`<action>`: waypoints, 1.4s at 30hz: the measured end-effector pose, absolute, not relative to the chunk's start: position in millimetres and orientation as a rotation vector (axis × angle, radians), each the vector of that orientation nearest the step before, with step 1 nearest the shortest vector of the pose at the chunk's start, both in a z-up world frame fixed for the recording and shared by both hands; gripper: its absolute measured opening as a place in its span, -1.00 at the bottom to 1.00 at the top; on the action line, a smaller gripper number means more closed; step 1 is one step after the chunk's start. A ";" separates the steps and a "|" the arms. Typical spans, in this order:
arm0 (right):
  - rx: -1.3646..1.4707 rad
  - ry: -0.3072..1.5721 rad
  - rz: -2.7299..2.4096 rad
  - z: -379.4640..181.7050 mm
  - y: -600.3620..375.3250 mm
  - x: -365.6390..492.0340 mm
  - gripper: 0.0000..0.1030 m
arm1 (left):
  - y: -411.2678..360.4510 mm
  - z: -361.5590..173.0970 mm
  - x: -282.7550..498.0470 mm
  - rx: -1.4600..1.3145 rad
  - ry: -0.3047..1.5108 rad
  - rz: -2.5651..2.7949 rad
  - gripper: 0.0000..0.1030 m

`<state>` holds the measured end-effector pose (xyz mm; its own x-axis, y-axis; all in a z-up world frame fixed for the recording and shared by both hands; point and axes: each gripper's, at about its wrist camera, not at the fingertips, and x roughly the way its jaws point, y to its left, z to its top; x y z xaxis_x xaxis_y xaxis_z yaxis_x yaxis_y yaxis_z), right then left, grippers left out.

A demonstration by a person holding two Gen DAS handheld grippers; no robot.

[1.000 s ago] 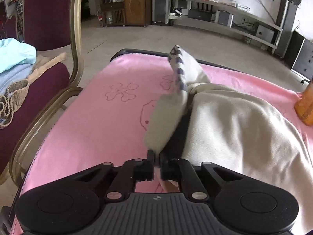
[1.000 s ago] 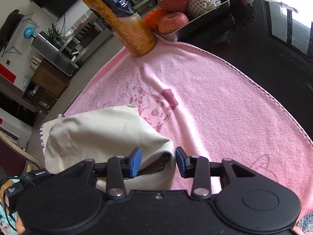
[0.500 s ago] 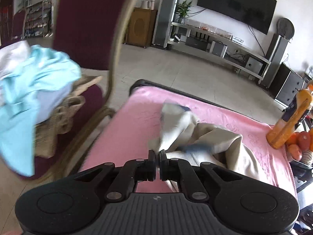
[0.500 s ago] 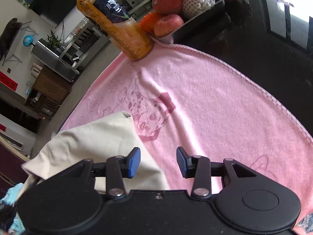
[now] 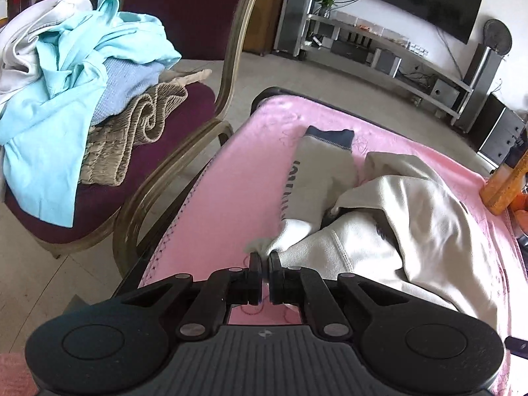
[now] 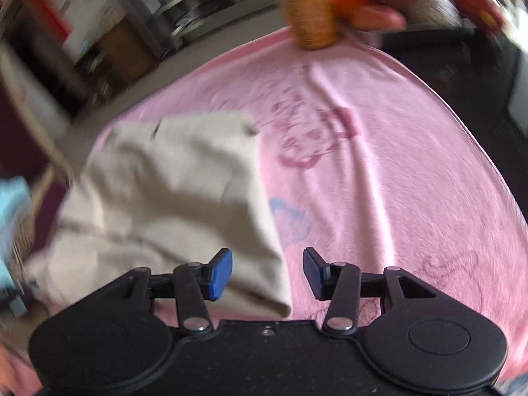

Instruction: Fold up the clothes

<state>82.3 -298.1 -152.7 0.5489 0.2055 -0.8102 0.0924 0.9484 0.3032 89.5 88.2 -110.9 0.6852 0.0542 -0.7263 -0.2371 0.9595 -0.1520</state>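
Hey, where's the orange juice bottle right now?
In the left wrist view the orange bottle stands at the far right edge, on the pink towel just beyond the cream garment; the right wrist view shows it blurred at top centre.

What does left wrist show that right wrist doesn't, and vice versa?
Left wrist only: the left gripper shut on a corner of the cream garment, its navy-cuffed sleeve, and a chair piled with clothes.
Right wrist only: the right gripper, jaws opening with nothing pinched, over the garment's edge, and blurred fruit.
Both: the garment, the pink towel under it, the orange bottle.
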 end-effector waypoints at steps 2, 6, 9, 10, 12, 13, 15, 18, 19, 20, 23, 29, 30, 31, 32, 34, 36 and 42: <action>0.229 1.008 0.092 -155.3 -281.9 83.1 -0.10 | 88.9 -114.5 89.2 -0.232 0.798 0.161 -0.92; 0.021 1.024 0.118 -162.4 -254.4 80.3 -0.11 | 88.4 -122.4 89.5 -0.212 0.807 0.162 -0.92; -0.115 0.984 0.115 -164.9 -238.5 77.2 -0.12 | 88.6 -125.5 92.1 -0.216 0.816 0.162 -0.92; -0.161 0.961 0.114 -165.4 -233.0 75.8 -0.12 | 88.6 -126.4 93.0 -0.217 0.819 0.162 -0.92; -0.256 0.904 0.121 -165.9 -220.0 73.5 -0.15 | 87.1 -126.9 93.5 -0.209 0.819 0.160 -0.92; -0.300 0.882 0.129 -166.9 -213.3 72.8 -0.17 | 86.5 -127.3 93.7 -0.204 0.818 0.159 -0.92; -0.378 0.855 0.149 -170.2 -200.9 71.9 -0.23 | 86.8 -127.9 94.3 -0.203 0.820 0.158 -0.92; -0.452 0.851 0.158 -176.5 -189.1 71.3 -0.34 | 88.4 -129.3 95.3 -0.210 0.828 0.155 -0.92; -0.470 0.849 0.154 -178.3 -186.4 71.1 -0.53 | 88.8 -130.0 95.5 -0.212 0.830 0.155 -0.92; -0.489 0.846 0.150 -180.1 -183.6 70.8 -0.65 | 89.3 -130.6 95.8 -0.214 0.833 0.155 -0.92; -0.396 0.838 0.112 -172.1 -194.2 75.5 -0.93 | 89.7 -130.6 95.8 -0.218 0.833 0.154 -0.92; 0.156 0.843 0.020 -145.5 -263.8 90.5 -0.94 | 96.5 -124.0 99.2 -0.282 0.829 0.130 -0.94; 0.280 0.846 0.012 -142.9 -280.0 93.4 -0.94 | 100.7 -120.5 102.3 -0.313 0.832 0.120 -0.94; 0.404 0.847 0.003 -140.2 -296.1 96.2 -0.94 | 104.9 -116.0 105.3 -0.344 0.832 0.111 -0.94; 0.522 0.847 -0.012 -138.0 -312.7 100.2 -0.94 | 109.7 -109.8 108.5 -0.379 0.827 0.101 -0.94; 0.680 0.829 -0.053 -130.7 -339.0 106.5 -0.94 | 120.0 -93.3 114.0 -0.442 0.808 0.071 -0.94; 0.789 0.779 -0.091 -114.8 -362.4 110.9 -0.95 | 128.2 -74.8 114.7 -0.492 0.775 0.043 -0.94; 0.999 0.650 -0.156 -74.5 -410.9 86.3 -0.95 | 144.1 -38.4 92.7 -0.583 0.682 -0.034 -0.97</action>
<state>86.3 -410.9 -74.5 0.8020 0.1661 -0.5737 0.4088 0.5476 0.7301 92.7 144.1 -38.4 0.7819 -0.2152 -0.5851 -0.1567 0.8406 -0.5185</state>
